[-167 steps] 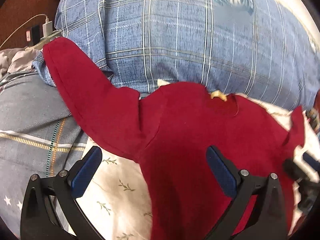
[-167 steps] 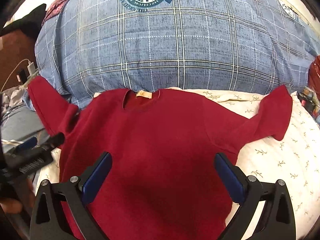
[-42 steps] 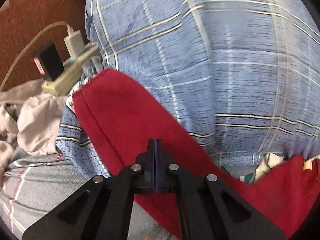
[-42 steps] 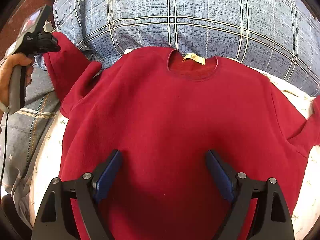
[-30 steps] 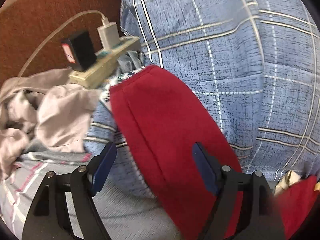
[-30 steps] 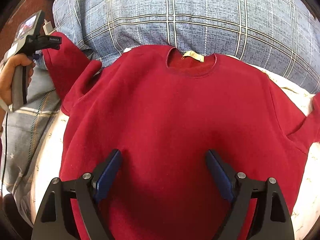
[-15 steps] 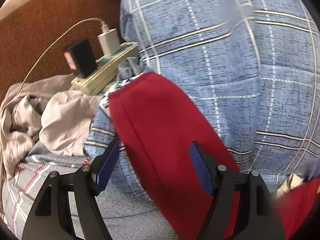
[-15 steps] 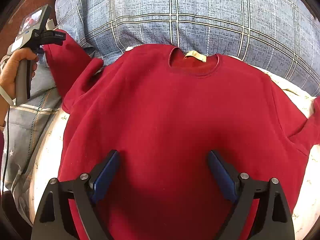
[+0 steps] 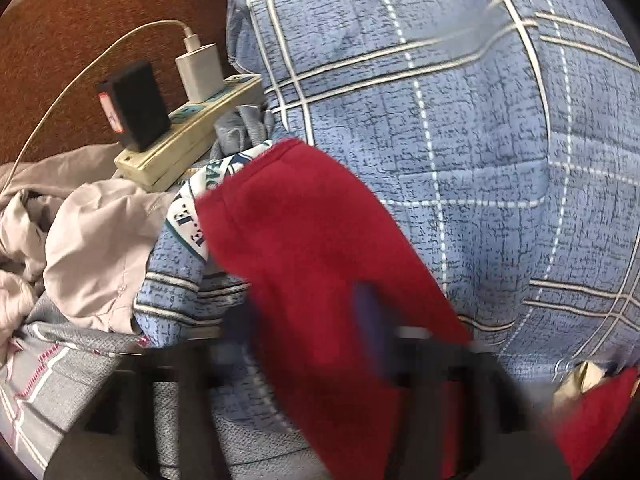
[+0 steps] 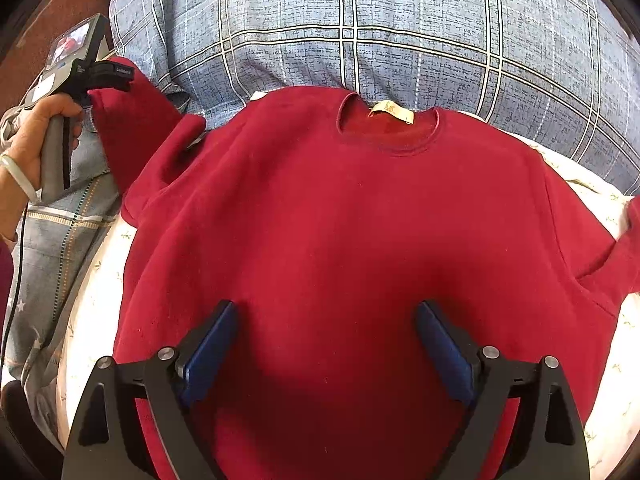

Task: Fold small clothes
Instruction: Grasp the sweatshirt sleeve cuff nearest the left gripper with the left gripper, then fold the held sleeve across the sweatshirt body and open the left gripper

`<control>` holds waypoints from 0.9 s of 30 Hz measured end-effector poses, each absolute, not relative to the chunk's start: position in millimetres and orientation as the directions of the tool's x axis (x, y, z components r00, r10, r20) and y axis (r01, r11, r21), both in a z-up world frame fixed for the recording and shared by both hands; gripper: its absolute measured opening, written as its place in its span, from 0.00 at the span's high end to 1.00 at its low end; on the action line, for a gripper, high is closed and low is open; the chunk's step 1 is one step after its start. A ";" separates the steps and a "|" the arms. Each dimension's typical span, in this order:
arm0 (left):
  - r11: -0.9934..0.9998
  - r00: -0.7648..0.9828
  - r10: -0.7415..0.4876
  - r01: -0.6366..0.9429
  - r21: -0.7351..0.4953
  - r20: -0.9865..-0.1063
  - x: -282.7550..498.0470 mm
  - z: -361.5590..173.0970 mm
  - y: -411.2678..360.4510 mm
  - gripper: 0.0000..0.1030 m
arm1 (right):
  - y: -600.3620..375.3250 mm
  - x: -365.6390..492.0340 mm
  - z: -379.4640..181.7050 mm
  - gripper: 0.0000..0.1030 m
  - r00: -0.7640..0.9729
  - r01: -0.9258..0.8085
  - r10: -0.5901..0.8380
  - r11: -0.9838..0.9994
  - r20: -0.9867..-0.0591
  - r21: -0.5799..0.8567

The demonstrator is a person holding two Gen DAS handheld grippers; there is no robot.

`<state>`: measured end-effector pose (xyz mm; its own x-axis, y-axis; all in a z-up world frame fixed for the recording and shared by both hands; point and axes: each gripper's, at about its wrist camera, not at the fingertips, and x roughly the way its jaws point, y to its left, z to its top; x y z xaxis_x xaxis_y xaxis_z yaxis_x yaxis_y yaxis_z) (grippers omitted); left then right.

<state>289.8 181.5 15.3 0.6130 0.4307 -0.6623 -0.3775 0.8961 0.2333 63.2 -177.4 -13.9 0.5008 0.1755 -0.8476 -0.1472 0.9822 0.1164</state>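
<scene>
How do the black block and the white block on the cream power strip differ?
The black adapter is bulkier than the white charger. It carries a red-and-white label; the charger is plain. A white cable leaves the charger's top; the adapter shows none. Both stand plugged into the cream power strip.

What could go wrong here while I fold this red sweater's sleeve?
The left claw works at the sleeve right beside a power strip with plugged-in chargers; a swing could snag the white cable. The sleeve drapes over the blue plaid pillow, so it may slide or wrinkle.
</scene>
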 end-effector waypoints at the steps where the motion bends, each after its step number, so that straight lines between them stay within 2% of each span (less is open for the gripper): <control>1: 0.895 0.616 0.432 -0.382 0.230 -0.659 283.7 18.6 177.0 0.86 | -177.9 63.0 -13.8 0.11 0.501 -0.147 0.177 0.982 -0.847 0.118; 3: 0.909 0.653 0.401 -0.370 0.193 -0.642 270.7 26.7 174.3 0.88 | -180.0 62.0 -13.1 0.11 0.501 -0.142 0.184 0.981 -0.846 0.129; 7: 0.936 0.739 0.351 -0.290 0.198 -0.576 229.7 46.4 142.7 0.90 | -189.3 60.3 -9.3 0.11 0.501 -0.110 0.215 0.977 -0.838 0.185; 10: 0.968 0.796 0.248 -0.177 0.179 -0.552 191.6 59.4 108.0 0.91 | -202.1 57.4 -1.5 0.11 0.519 -0.076 0.232 0.971 -0.823 0.226; 18: 0.980 0.771 -0.144 0.199 0.021 -0.620 117.8 48.8 -14.0 0.91 | -271.5 48.5 18.4 0.11 0.580 0.098 0.187 0.950 -0.793 0.296; 23: 0.941 0.662 -0.282 0.331 -0.067 -0.695 102.7 13.9 -81.4 0.90 | -314.1 41.4 26.2 0.11 0.601 0.180 0.130 0.939 -0.789 0.293; 24: 0.932 0.638 -0.300 0.354 -0.076 -0.710 102.1 6.2 -87.7 0.83 | -320.7 41.7 27.0 0.11 0.600 0.191 0.122 0.938 -0.790 0.290; 25: 0.924 0.614 -0.310 0.373 -0.080 -0.726 98.2 1.0 -94.1 0.72 | -326.0 41.8 28.1 0.11 0.600 0.198 0.120 0.935 -0.791 0.293; 27: 0.919 0.582 -0.315 0.385 -0.087 -0.750 93.8 -1.1 -91.0 0.62 | -333.7 43.2 28.5 0.11 0.601 0.205 0.130 0.928 -0.788 0.310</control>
<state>93.8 -91.0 -1.1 0.5815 -0.3151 -0.7500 0.3854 0.9186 -0.0871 43.2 -333.7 28.5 0.6013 0.1303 -0.7883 0.2052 0.9283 0.3100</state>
